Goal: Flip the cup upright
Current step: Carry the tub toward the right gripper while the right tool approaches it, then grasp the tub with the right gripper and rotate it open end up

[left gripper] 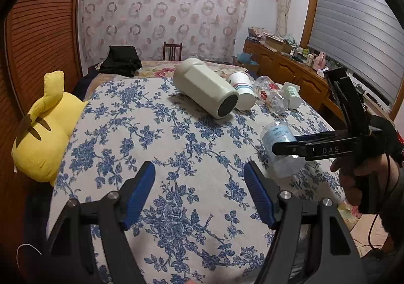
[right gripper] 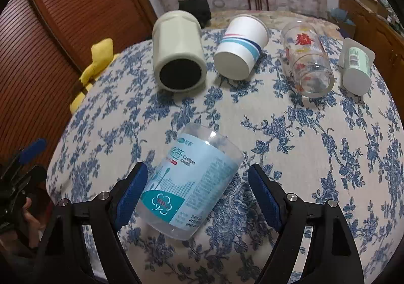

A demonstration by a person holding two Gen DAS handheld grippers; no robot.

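A clear plastic cup with a light-blue cotton-swab label (right gripper: 192, 183) lies on its side on the blue-flowered bedspread (right gripper: 303, 147). My right gripper (right gripper: 198, 195) is open with its jaws on either side of the cup; the left pad touches or nearly touches it, the right pad stands apart. The same cup shows in the left wrist view (left gripper: 280, 147) with the right gripper (left gripper: 290, 145) around it. My left gripper (left gripper: 199, 195) is open and empty over the bedspread, to the left of the cup.
Four more containers lie on their sides in a row farther back: a cream jar (right gripper: 176, 54), a striped paper cup (right gripper: 240, 49), a printed glass (right gripper: 308, 62), a small green-labelled cup (right gripper: 356, 67). A yellow plush toy (left gripper: 45, 127) lies at the left edge.
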